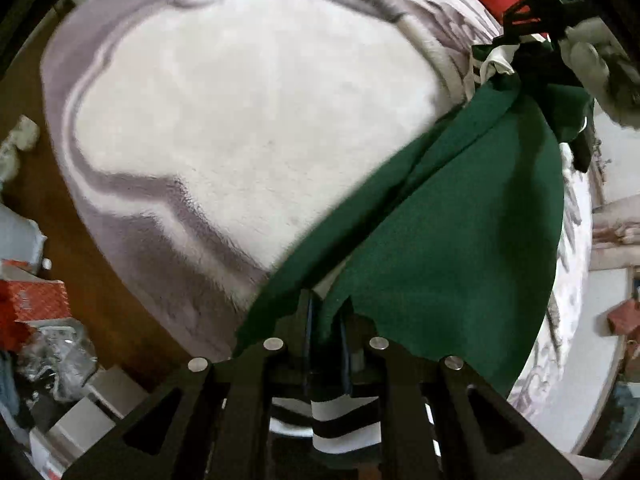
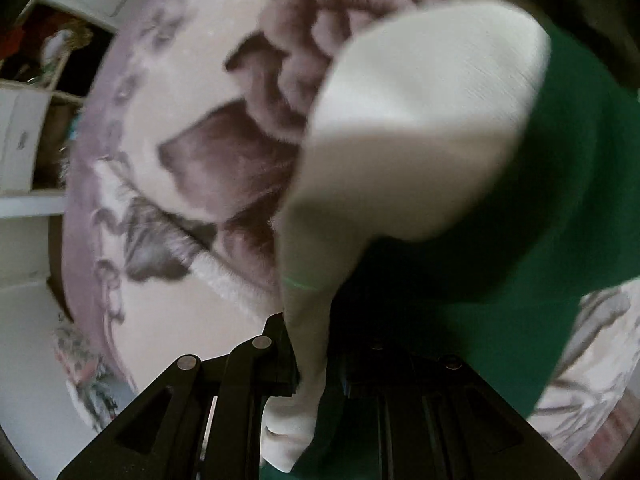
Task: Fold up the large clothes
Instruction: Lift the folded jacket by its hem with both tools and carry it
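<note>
Garment (image 1: 460,208) stretched diagonally between grippers

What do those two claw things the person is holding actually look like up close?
Both look alike: the left gripper and right gripper are matte black, built from flat angular link bars with triangular cut-outs, joined by round silver pivot pins. Each has two narrow black fingers. No cables, markings or sleeves show in either view.

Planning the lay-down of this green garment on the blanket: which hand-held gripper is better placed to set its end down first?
Probably the left hand-held gripper: bare blanket lies open ahead of it, while white fabric blocks the right one's view.
</note>
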